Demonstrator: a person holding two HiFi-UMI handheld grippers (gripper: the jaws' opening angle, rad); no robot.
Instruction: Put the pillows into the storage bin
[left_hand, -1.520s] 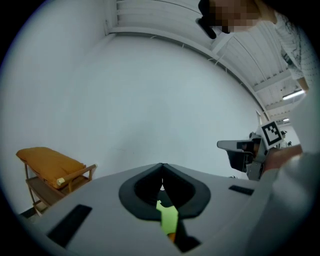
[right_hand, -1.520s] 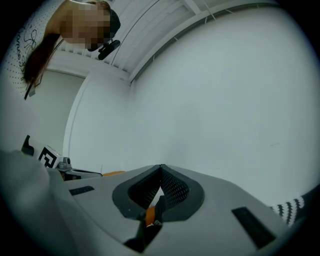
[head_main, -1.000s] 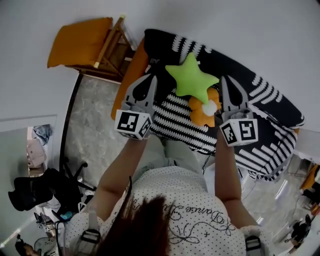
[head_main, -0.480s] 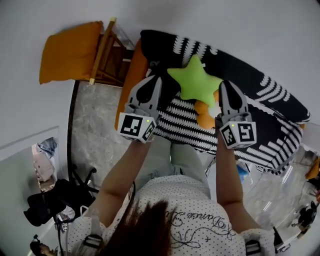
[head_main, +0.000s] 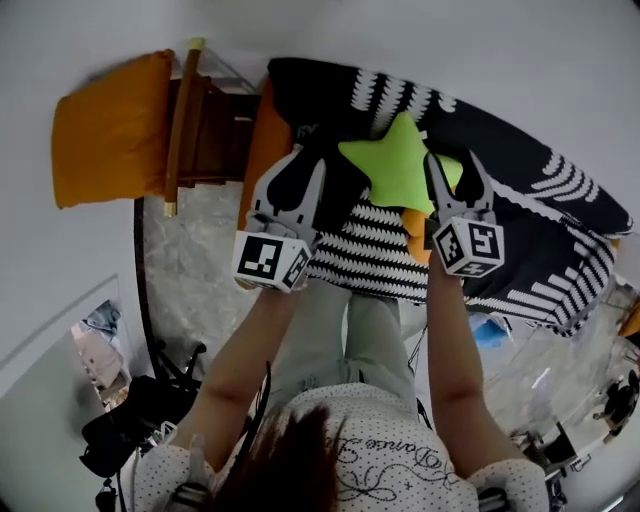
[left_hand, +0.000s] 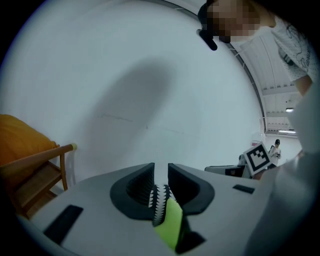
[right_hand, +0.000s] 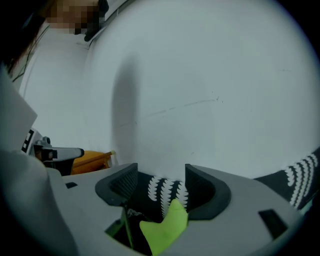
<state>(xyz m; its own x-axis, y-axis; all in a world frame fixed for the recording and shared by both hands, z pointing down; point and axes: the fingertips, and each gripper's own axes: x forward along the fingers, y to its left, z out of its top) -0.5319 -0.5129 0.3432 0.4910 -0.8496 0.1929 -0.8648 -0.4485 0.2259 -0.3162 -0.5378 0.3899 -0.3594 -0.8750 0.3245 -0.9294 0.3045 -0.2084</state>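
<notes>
A green star pillow (head_main: 395, 175) lies over the black-and-white striped storage bin (head_main: 520, 235), on top of an orange pillow (head_main: 418, 232) that is mostly hidden. My left gripper (head_main: 305, 165) is at the star's left point and my right gripper (head_main: 452, 175) at its right point. Both sets of jaws have just been opening. In the left gripper view the left gripper (left_hand: 161, 172) shows a narrow gap, with the green star (left_hand: 171, 225) low between the jaws and unpressed. The right gripper (right_hand: 161, 175) stands wider, a green star tip (right_hand: 165, 227) loose between its jaws, with bin fabric (right_hand: 167, 192) behind.
A wooden chair (head_main: 205, 125) with an orange cushion (head_main: 105, 130) stands left of the bin. An orange panel (head_main: 262, 150) runs along the bin's left side. Grey marble floor (head_main: 190, 260) lies below the chair. A white wall is close behind the bin.
Both grippers have come down toward the bin with the star. The right jaws have spread apart. The star now covers more of the orange pillow.
</notes>
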